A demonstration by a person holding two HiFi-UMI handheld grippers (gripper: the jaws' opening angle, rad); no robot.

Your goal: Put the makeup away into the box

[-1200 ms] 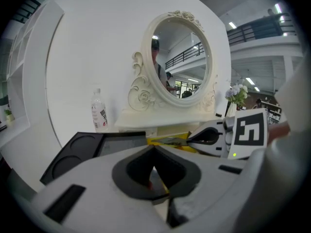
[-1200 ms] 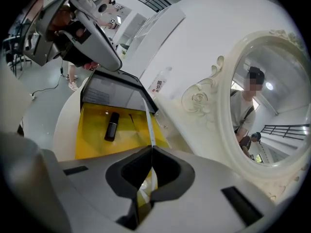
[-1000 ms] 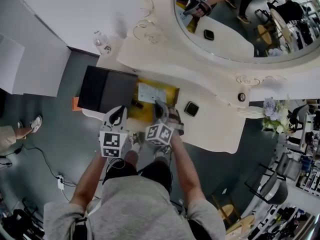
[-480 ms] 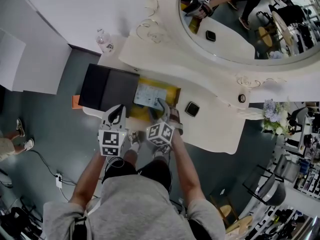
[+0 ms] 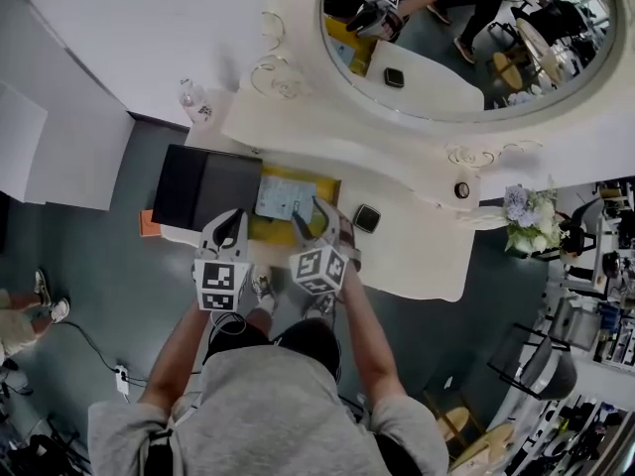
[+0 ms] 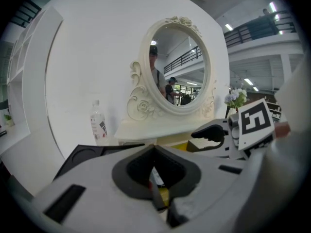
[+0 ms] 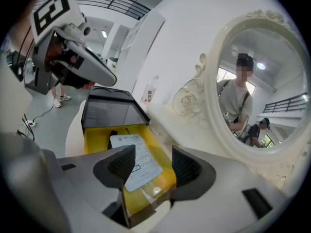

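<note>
You worked over a yellow box (image 7: 96,139) with a black lid (image 5: 203,186); its sachet (image 5: 285,196) was pale, dark-printed; the table (image 5: 417,254) was cream.

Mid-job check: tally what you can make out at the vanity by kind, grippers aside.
Yellow box: 1
White packet, in the box: 1
Black compact: 1
Small round pot: 1
Water bottle: 1
Flower bunch: 1
Unidentified orange thing: 1
Total: 7
</note>
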